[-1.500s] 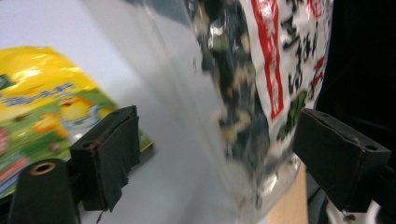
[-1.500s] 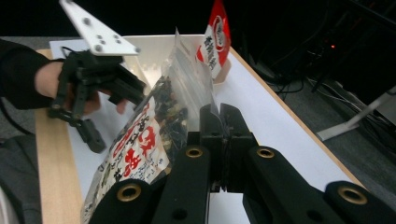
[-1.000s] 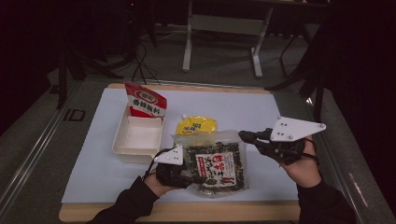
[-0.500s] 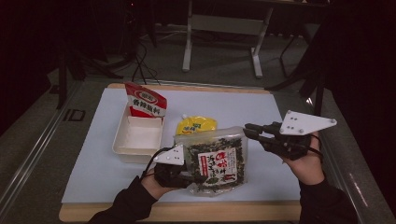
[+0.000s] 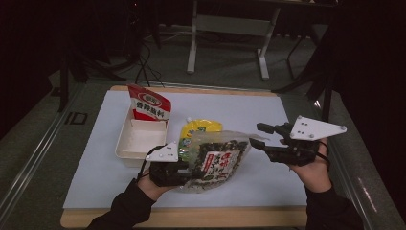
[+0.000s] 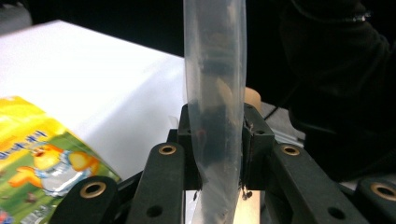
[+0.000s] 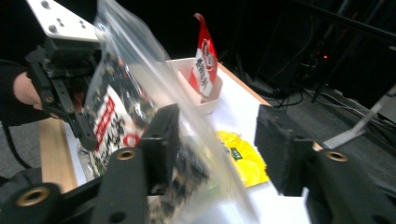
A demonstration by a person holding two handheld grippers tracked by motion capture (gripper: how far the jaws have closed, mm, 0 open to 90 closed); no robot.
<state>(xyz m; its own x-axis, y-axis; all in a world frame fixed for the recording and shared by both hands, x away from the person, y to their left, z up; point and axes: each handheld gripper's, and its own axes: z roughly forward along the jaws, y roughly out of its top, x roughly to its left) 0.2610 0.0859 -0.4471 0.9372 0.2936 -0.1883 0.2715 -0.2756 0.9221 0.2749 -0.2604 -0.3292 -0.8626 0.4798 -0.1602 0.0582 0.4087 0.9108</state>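
The left gripper [image 5: 189,168] sits at about 6 o'clock on the table [image 5: 86,163] and clamps the near edge of the seaweed bag [image 5: 218,160]. In the left gripper view both pads press the clear plastic of the bag [image 6: 215,93] between them, and the bag rises straight up out of the jaws. Its jaws have just been closing a little further on that edge.

The bag is lifted and tilted, its far end toward 3 o'clock, and it covers part of the yellow pouch [image 5: 203,128], which lies flat just beyond it near the table's centre.

The right gripper [image 5: 256,136] is at about 4 o'clock, pointing toward 9 o'clock at the bag's far edge. Its jaws have just been opening. In the right gripper view they stand apart, the bag [image 7: 140,107] lies against the left jaw, and the right pad is clear of it, so the grip is released.

A white tray [image 5: 125,148] lies at 9 o'clock, with a red packet [image 5: 149,104] leaning upright at its far end.
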